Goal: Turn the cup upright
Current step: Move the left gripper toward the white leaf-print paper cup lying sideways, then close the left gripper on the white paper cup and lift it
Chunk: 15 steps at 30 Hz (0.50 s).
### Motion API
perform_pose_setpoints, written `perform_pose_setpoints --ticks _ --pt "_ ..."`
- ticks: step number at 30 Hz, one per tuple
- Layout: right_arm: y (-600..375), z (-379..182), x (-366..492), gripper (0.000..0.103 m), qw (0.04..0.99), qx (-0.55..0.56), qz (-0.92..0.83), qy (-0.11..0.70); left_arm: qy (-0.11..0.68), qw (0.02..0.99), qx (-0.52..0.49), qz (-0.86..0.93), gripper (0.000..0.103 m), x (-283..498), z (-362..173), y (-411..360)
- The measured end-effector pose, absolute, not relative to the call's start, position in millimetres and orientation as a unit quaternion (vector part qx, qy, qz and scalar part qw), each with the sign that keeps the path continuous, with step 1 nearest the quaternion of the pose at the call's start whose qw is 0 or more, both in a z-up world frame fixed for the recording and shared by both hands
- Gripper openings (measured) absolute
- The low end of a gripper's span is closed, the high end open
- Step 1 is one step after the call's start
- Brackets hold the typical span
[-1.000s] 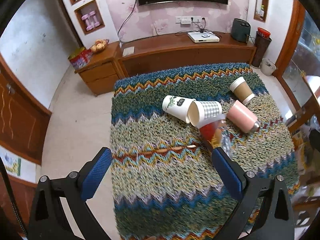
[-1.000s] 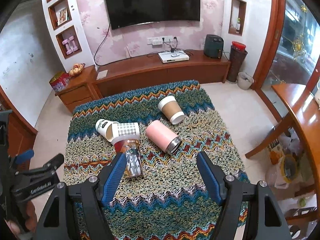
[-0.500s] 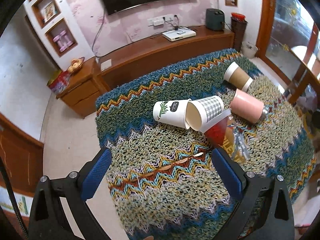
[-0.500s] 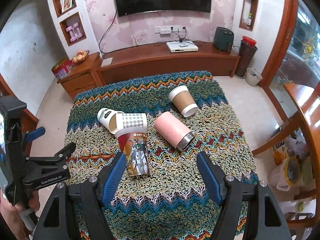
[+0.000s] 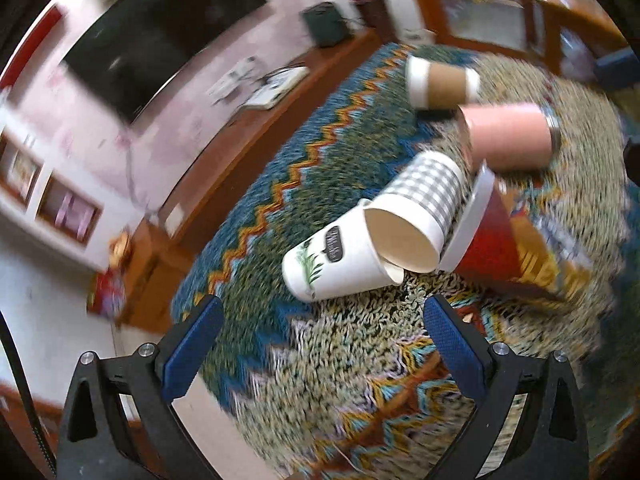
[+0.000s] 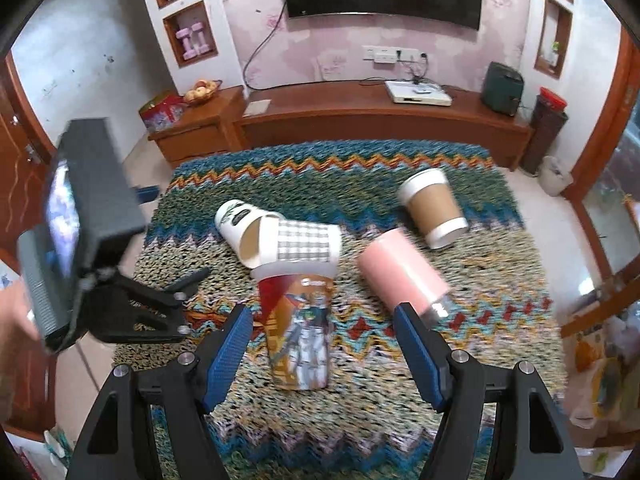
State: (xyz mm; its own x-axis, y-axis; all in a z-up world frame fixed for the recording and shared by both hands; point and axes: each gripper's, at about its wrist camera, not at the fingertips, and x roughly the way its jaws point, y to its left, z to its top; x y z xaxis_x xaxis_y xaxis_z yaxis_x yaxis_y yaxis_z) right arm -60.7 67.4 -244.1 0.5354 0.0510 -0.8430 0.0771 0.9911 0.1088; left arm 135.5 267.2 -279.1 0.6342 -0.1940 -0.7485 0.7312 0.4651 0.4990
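Apparently both grippers, left gripper (image 5: 322,342) and right gripper (image 6: 324,354) (jaws apart), face toppled cups (image 6: 294,240).

The left claw (image 5: 320,336) is gaping wide, its two blue-padded fingers (image 5: 194,346) spread far apart with nothing between them, and its own view is lying tilted and blurred. In the right wrist view, the left claw (image 6: 182,292) is showing at the left edge, its black body gripped by a hand (image 6: 16,320). The right claw (image 6: 324,354) is likewise standing wide apart, blue pads (image 6: 420,354) facing each other, gripping nothing
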Motion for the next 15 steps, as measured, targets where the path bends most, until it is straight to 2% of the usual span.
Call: perform_pose_setpoints --ticks 15 --pt "78.4 -307.2 -36.7 0.073 0.878 0.111 0.059 0.461 0.231 0.695 0.591 -0.338 0.100 159.9 -320.3 252.3"
